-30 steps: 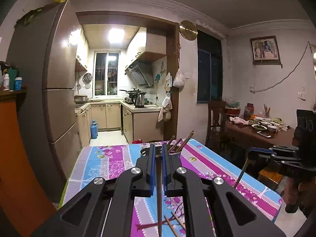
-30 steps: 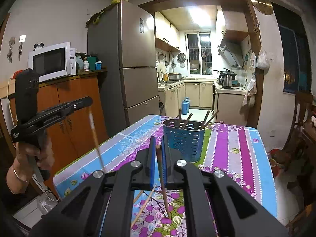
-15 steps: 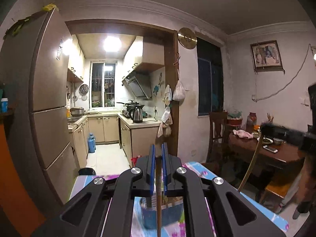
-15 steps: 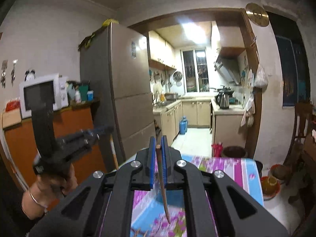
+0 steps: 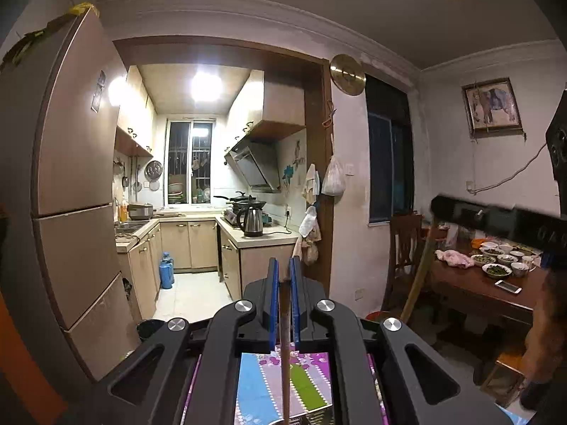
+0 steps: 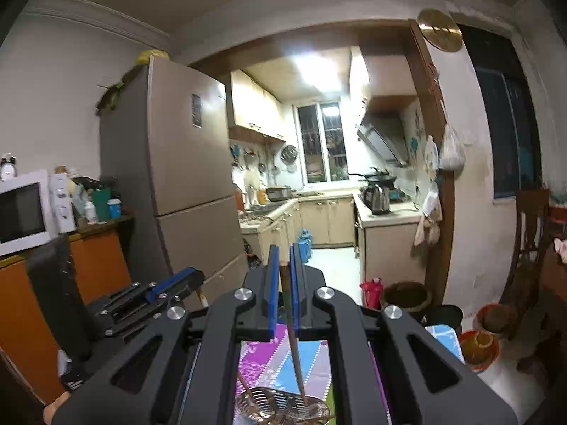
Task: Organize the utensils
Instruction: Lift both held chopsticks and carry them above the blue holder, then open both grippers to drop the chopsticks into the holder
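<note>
Both grippers (image 5: 282, 279) (image 6: 282, 265) have risen, each clamping a chopstick (image 5: 284, 347) (image 6: 292, 333) — only right view shows the holder (image 6: 283, 407).

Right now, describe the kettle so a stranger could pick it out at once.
Look through the wooden doorway into the lit kitchen, then to the right-hand counter. The kettle stands near its front edge: shiny steel with a black lid and handle, closer than the dark pans on the stove behind it.
</note>
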Action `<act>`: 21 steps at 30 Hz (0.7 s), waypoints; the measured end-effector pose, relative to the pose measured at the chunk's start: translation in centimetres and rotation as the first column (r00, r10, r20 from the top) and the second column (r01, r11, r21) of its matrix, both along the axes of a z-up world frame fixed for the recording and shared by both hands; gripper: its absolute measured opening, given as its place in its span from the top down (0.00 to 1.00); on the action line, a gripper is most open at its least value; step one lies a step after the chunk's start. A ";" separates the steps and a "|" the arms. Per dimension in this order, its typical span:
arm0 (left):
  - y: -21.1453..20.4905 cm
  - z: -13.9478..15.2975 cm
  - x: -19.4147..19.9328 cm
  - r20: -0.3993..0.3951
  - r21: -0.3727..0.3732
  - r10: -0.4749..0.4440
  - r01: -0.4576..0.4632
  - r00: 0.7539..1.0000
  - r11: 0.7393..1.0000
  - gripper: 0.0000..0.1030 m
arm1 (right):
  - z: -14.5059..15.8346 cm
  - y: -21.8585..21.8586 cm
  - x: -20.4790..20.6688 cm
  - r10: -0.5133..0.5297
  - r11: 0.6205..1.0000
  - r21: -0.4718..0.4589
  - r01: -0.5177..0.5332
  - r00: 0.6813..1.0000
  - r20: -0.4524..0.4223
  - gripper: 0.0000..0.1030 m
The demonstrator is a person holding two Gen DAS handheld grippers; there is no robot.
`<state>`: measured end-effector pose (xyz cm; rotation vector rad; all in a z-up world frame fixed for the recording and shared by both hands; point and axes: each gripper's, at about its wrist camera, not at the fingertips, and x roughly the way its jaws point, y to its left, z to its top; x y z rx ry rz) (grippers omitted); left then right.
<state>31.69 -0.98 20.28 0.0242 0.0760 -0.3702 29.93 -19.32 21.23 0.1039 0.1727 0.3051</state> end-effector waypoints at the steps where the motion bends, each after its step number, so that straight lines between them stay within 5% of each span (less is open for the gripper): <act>1: -0.2 -0.6 0.4 -0.004 0.003 -0.001 0.001 1.000 1.000 0.92 | -1.1 0.2 0.7 -0.005 1.000 -0.004 0.005 1.000 -0.017 0.96; 13: -0.9 -9.9 3.4 -0.127 0.083 0.044 -0.033 0.991 0.996 0.92 | -9.6 2.6 3.9 -0.007 0.998 -0.063 -0.003 0.987 -0.161 0.95; 17: -0.3 -10.0 2.6 -0.125 0.105 0.054 -0.041 0.991 0.994 0.92 | -9.3 2.8 3.0 -0.029 0.996 -0.087 0.017 0.989 -0.146 0.93; 21: 1.6 -7.7 -0.7 -0.041 0.078 0.071 -0.067 0.997 0.995 0.90 | -6.6 2.1 -0.6 -0.023 0.996 -0.092 0.017 0.998 -0.056 0.93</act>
